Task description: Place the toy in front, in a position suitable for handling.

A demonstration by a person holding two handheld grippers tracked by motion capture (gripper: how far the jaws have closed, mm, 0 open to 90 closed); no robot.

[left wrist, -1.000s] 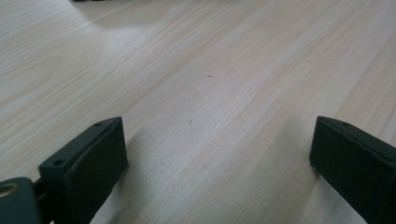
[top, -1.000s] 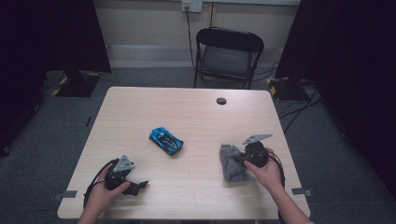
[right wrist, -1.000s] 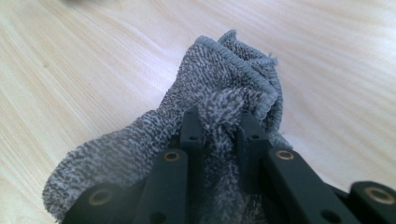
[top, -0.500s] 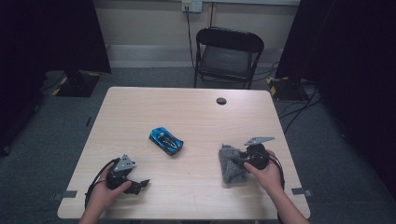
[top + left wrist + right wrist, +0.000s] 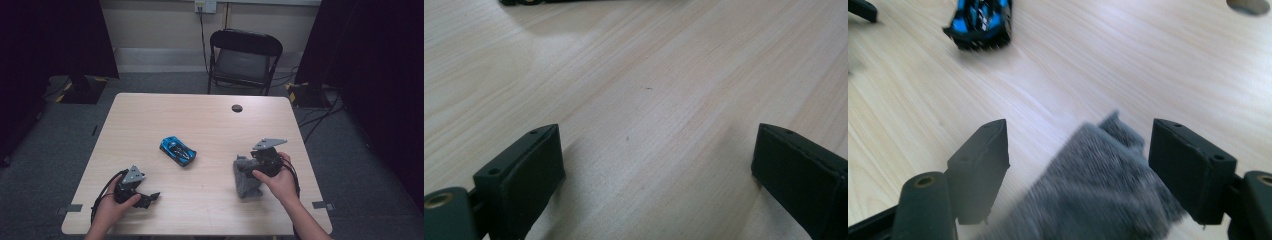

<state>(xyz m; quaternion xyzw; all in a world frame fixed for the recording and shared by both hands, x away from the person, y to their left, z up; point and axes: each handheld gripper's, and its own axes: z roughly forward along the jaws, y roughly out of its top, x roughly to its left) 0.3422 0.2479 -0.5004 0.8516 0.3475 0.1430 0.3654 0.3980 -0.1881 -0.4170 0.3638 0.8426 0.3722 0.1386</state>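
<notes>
The right gripper (image 5: pixel 248 172) has just been opening, jaws wide around (not gripping) the grey cloth (image 5: pixel 1098 190) at the near right; the blue toy car (image 5: pixel 177 150) lies to its left.

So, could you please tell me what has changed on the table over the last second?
The right gripper has just been opening its jaws and has let go of the grey cloth, which lies between them unpressed. The left gripper stays open in place, and the blue toy car has not moved.
</notes>
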